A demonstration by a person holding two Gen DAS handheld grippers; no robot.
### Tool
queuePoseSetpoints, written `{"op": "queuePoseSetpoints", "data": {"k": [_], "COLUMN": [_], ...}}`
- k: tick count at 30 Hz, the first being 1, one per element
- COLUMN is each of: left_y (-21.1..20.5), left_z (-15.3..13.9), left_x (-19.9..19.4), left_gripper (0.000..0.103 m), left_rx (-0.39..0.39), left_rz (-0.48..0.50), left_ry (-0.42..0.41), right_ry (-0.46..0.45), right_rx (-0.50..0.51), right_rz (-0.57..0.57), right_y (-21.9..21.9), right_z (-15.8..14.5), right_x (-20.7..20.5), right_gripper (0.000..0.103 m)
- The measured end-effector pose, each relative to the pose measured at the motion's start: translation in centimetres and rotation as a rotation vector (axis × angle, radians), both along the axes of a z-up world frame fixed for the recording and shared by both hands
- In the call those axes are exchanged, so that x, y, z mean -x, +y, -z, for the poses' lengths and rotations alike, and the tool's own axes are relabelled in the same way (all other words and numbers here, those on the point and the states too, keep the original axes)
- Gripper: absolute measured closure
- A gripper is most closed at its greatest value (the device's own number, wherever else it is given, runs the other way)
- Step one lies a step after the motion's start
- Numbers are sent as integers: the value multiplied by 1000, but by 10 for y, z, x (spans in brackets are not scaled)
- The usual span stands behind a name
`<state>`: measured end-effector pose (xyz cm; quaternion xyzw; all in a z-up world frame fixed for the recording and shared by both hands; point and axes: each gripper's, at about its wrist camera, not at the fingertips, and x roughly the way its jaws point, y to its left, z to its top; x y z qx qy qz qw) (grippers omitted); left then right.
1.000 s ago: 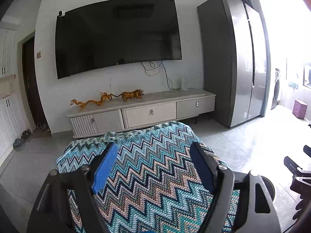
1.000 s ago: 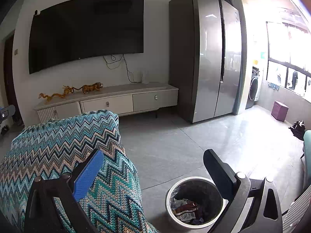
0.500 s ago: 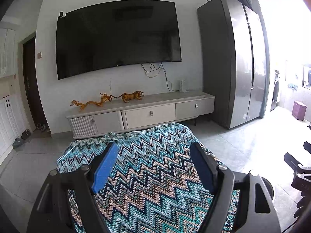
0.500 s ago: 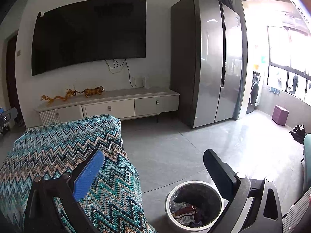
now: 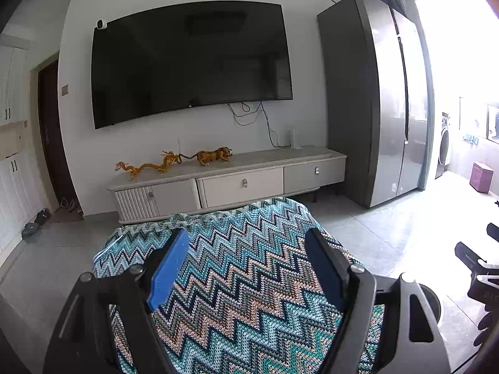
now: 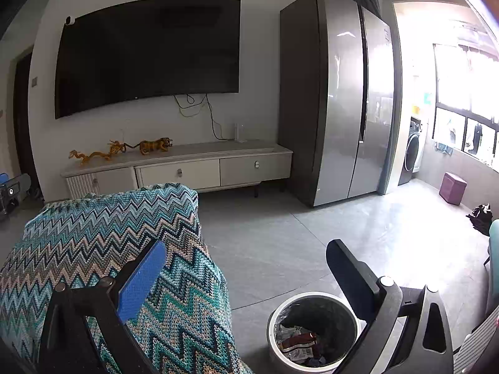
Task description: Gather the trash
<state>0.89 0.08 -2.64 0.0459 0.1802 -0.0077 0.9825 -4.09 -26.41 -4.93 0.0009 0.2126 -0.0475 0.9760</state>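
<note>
My left gripper [image 5: 248, 249] is open above a table draped in a zigzag knitted cloth [image 5: 237, 280], with nothing between its blue pads. My right gripper [image 6: 246, 261] is also open and empty, over the cloth's right edge [image 6: 131, 237] and the floor. Below its right finger a round white trash bin [image 6: 312, 327] stands on the floor, with crumpled wrappers [image 6: 296, 342] lying inside. Part of the bin's rim [image 5: 432, 299] shows behind the left gripper's right finger. The right gripper [image 5: 477, 268] appears at the right edge of the left wrist view.
A wall-mounted TV [image 5: 190, 62] hangs over a low cabinet [image 5: 230, 180] carrying orange animal figurines [image 5: 215, 155]. A tall grey fridge [image 6: 340, 99] stands to the right, a purple box [image 6: 452, 187] and washing machine [image 6: 411, 152] beyond it. Grey tiled floor [image 6: 296, 237] lies between.
Both views have tilted slightly downward, so the room sits a little lower in frame. Both grippers stay open and empty.
</note>
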Motion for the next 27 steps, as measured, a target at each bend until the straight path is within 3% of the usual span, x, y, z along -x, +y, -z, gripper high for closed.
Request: {"op": "queuePoseSetpoints", "data": {"k": [12,27], "left_y": [-20,-22], "left_z": [6,7], "left_x": [-6,-6], "left_gripper": [27,27], "left_rx": [-12,-17], "left_rz": [35,35], "left_ry": [23,33], "right_ry": [-53,-50], "right_rx": [23,4], "right_rz": [-9,-21], "right_y": [1,5], "right_z": [-27,-24], "right_x": [-3,-7], "right_gripper": [0,0]}}
